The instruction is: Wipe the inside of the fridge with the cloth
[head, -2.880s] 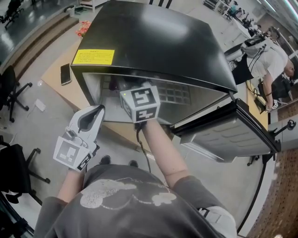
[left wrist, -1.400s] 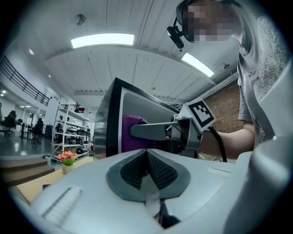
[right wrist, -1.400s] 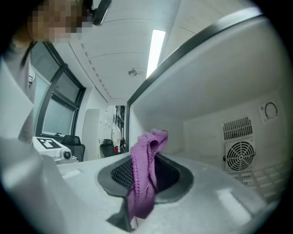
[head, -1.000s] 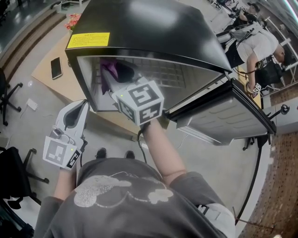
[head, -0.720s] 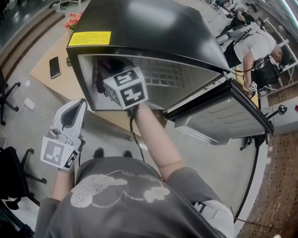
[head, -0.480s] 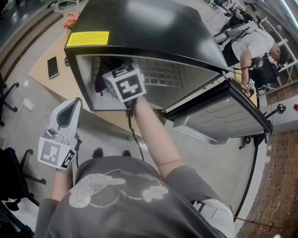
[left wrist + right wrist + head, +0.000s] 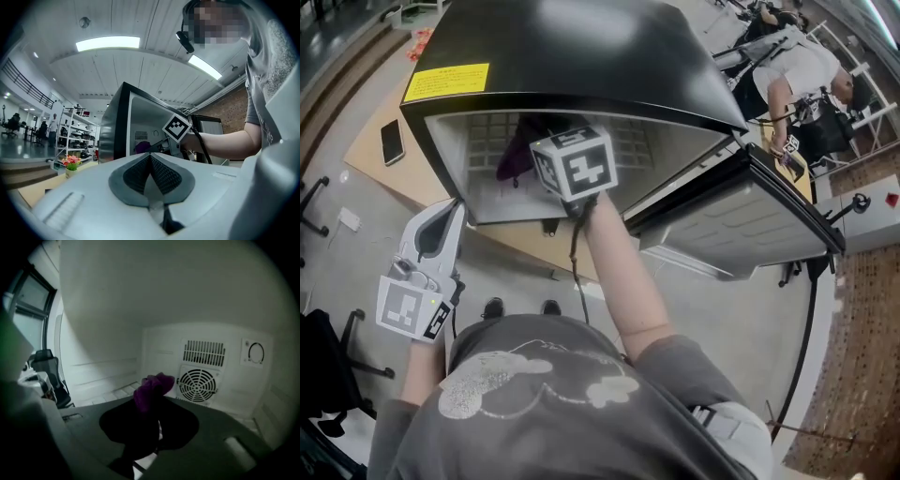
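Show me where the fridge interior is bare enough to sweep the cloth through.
Bare: the left wall up to the back corner, and the ceiling above. The floor strip beside the cloth in the right gripper looks free too. Crowded: the back wall, with vent slots, fan grille and dial.

A pale wooden counter (image 7: 366, 167) is standing on a grey floor (image 7: 356, 262); a phone (image 7: 392, 142) is lying on the counter; black office chairs (image 7: 321, 352) are sitting left of the counter; a brick wall (image 7: 232, 105) is rising well right of it; ceiling strip lights (image 7: 108, 43) are glowing overhead.
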`<state>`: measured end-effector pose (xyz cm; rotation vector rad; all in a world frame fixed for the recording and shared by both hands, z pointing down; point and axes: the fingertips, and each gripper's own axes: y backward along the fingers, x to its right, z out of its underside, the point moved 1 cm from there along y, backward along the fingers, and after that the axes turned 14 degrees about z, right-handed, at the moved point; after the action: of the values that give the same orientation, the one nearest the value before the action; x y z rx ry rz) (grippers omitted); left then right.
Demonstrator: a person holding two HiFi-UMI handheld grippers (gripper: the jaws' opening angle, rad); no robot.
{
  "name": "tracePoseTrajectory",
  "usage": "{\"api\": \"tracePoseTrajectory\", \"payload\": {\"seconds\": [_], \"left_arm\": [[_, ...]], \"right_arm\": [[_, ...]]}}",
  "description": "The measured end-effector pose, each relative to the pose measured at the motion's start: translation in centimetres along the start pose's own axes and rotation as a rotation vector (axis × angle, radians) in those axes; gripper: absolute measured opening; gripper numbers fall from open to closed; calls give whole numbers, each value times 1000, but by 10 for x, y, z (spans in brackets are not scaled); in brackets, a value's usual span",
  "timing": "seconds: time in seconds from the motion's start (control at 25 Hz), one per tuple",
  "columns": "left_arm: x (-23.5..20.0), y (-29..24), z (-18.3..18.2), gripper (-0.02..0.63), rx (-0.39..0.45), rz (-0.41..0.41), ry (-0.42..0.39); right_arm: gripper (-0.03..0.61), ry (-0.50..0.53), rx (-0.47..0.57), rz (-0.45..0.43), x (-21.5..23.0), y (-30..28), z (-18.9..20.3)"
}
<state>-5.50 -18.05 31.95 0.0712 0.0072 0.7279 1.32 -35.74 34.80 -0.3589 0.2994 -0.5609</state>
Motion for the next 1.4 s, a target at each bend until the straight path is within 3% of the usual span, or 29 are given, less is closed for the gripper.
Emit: {"api": "tracePoseTrajectory", "payload": {"seconds": [0.52,0.64,0.84,1.12,1.4], "left_arm": [[26,-38,6,17,-6,161,16],[33,-48,6,17,-1,208,20],[37,-54,6,17,9,256,28],[31,-49,11,17,5,275,55],[31,-49,13,17,1,301,60]], "right_arm": [[84,91,-82,375,111,44,36],[84,35,-38,438,125,53,36],[84,-145,96,568,160,51,16],[84,-390,92,698,191,48,21],[84,-416,136,743,192,69,26]]}}
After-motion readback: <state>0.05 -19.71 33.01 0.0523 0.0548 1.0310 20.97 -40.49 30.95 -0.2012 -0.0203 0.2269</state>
